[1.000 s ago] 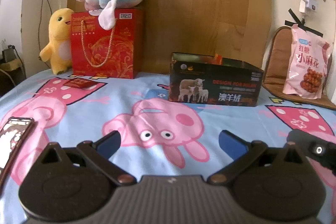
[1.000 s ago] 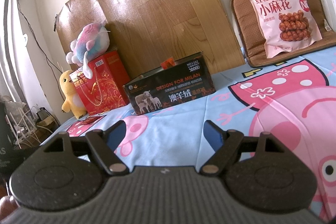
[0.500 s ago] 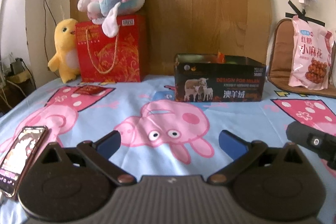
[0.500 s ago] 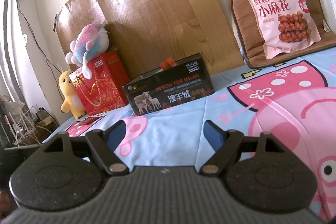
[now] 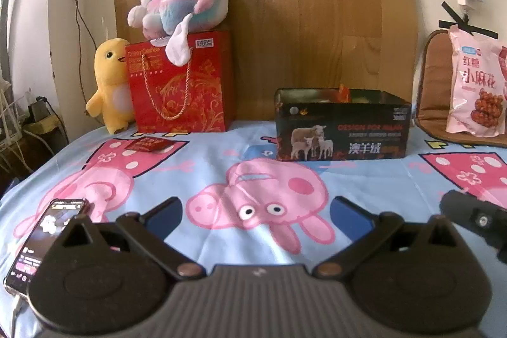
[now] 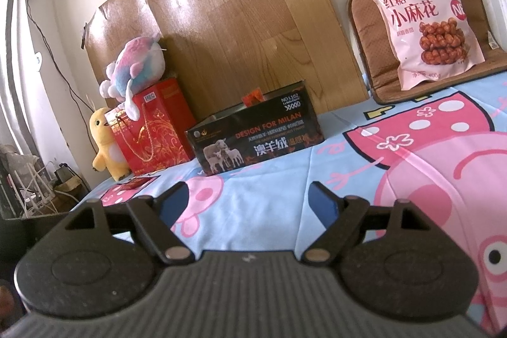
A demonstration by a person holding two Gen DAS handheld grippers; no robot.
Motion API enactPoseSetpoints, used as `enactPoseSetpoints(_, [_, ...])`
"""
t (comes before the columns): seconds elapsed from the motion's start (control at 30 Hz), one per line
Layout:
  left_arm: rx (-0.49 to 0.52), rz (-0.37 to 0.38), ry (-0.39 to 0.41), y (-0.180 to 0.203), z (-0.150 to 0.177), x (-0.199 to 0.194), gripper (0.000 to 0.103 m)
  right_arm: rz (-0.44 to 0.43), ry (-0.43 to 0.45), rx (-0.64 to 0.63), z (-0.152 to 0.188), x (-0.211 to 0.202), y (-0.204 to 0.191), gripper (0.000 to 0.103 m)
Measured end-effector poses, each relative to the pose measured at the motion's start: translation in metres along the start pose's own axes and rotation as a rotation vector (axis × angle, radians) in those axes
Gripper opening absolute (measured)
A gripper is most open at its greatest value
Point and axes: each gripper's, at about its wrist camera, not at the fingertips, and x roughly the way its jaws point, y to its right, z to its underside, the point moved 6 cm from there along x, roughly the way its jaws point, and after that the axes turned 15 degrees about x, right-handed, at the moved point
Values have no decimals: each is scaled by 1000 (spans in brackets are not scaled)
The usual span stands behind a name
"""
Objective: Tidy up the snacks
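Observation:
A black open-topped box [image 5: 342,132] [image 6: 253,141] with sheep printed on it stands at the back of the cartoon-pig cloth; an orange packet [image 5: 343,92] pokes up inside it. A pink snack bag [image 5: 475,84] [image 6: 427,18] leans on a brown cushion at the far right. A small red packet [image 5: 145,144] [image 6: 136,182] lies flat on the cloth at the left. My left gripper [image 5: 256,213] is open above the pig print, nothing between its blue pads. My right gripper [image 6: 250,201] is open too, well short of the box. Part of the right tool shows at the left wrist view's right edge.
A red gift bag [image 5: 180,84] [image 6: 152,129] with a pastel plush [image 5: 183,8] on top and a yellow plush [image 5: 109,84] stand at the back left. A phone [image 5: 38,246] lies on the cloth by my left gripper. A wooden panel [image 5: 301,5] backs the scene.
The left wrist view has tipped up and rolled slightly; the box and plush sit lower in frame and more of the phone shows. The right gripper's view is unchanged.

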Motion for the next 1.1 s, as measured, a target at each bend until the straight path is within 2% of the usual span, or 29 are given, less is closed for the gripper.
enactPoseSetpoints(0.13, [5,1,-4,1,-2,-1,103,-5,2,2,-2,0,0,85])
enactPoseSetpoints(0.37, [7,0,34,1,-5,-9,103,-7,2,2,-1,-1,0,85])
enactPoseSetpoints(0.6, [46,-39,60,6,-5,-15,103,-9,3,2,-2,-1,0,85])
enactPoseSetpoints(0.87, [67,-11,30,12,-2,-12,103,-10,3,2,-2,-1,0,86])
enactPoseSetpoints(1.1, [38,27,-10,11,0,-7,103,-11,3,2,-2,-1,0,86])
